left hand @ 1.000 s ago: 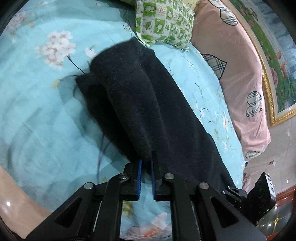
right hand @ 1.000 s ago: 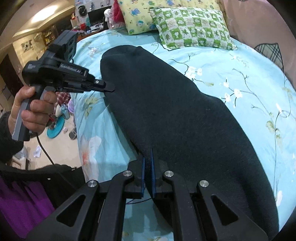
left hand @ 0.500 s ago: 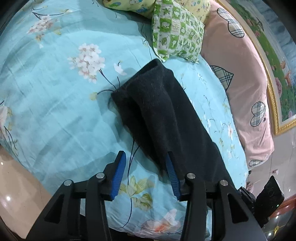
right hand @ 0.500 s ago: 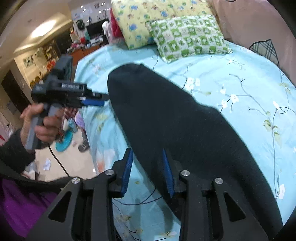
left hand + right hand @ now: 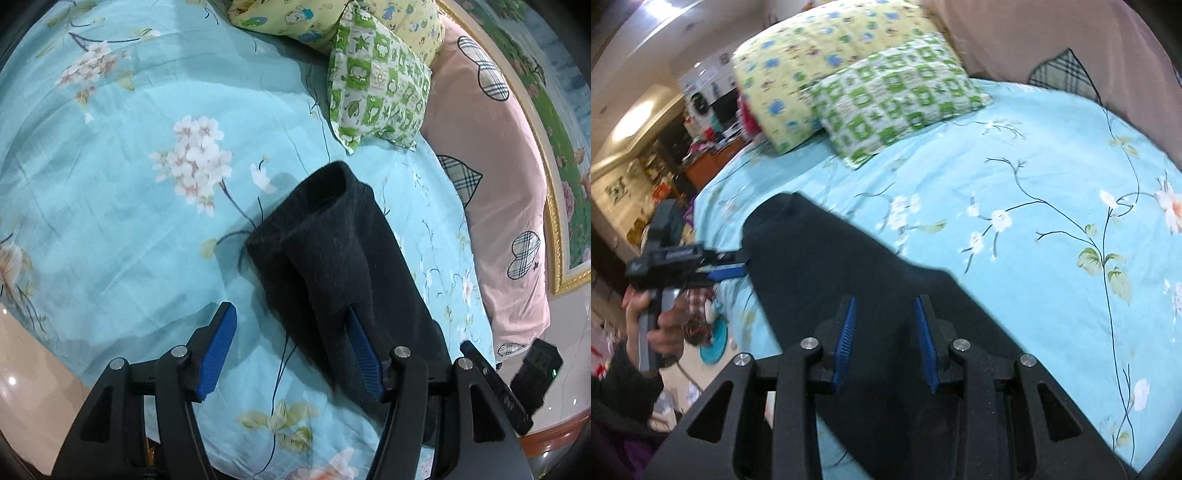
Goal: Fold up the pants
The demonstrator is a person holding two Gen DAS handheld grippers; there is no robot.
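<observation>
black pants (image 5: pixel 332 266) lie folded lengthwise on the floral bedsheet (image 5: pixel 129 221); left gripper (image 5: pixel 291 354) jaws just spread open, right gripper (image 5: pixel 884 341) released too, gripping nothing.

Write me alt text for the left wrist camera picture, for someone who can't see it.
Dark folded pants lie on a light blue flowered bedsheet, with the open left gripper just above their near end, its jaws just opened and gripping nothing. A green checked pillow and a yellow pillow sit behind.
</observation>
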